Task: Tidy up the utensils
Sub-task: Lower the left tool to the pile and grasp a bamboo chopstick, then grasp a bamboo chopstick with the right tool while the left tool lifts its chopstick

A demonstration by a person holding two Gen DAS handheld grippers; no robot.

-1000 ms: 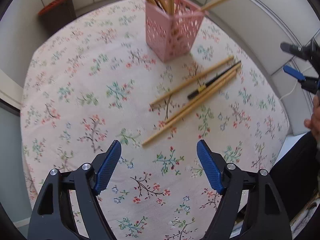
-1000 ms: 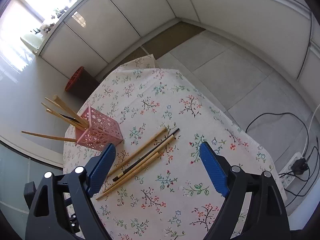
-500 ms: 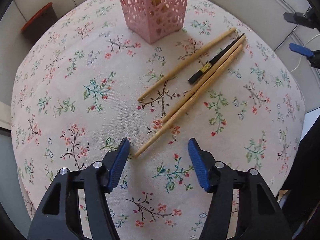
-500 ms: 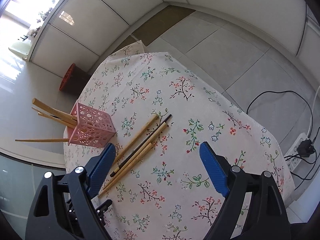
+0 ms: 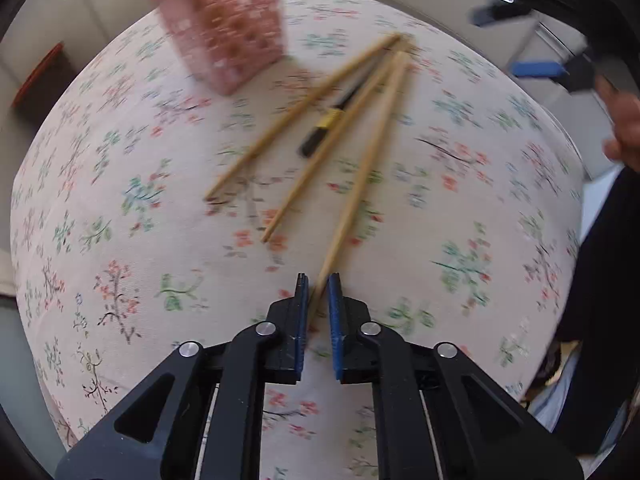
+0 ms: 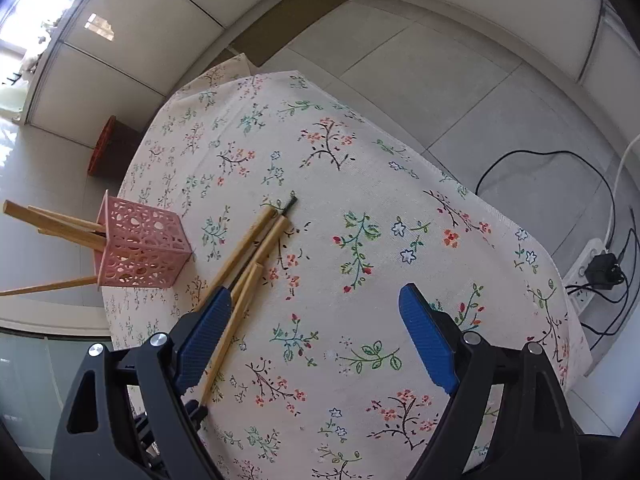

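A: Left gripper (image 5: 318, 292)?
B: Jaws just closed, clamped on one chopstick's (image 5: 366, 160) near tip.
A: Right gripper (image 6: 320, 340)?
B: Jaws wide apart, nothing between, above the table (image 6: 500, 240).
A: Other chopsticks (image 5: 304, 112)?
B: Mid-table, loose. More in the holder (image 6: 140, 254) by the far edge.

right gripper (image 6: 316, 340) open | chopsticks (image 6: 256, 248) beside pink holder (image 6: 140, 254)

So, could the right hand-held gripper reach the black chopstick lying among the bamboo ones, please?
Probably yes: the right hand-held gripper is open, though bamboo chopsticks crowd the black chopstick.
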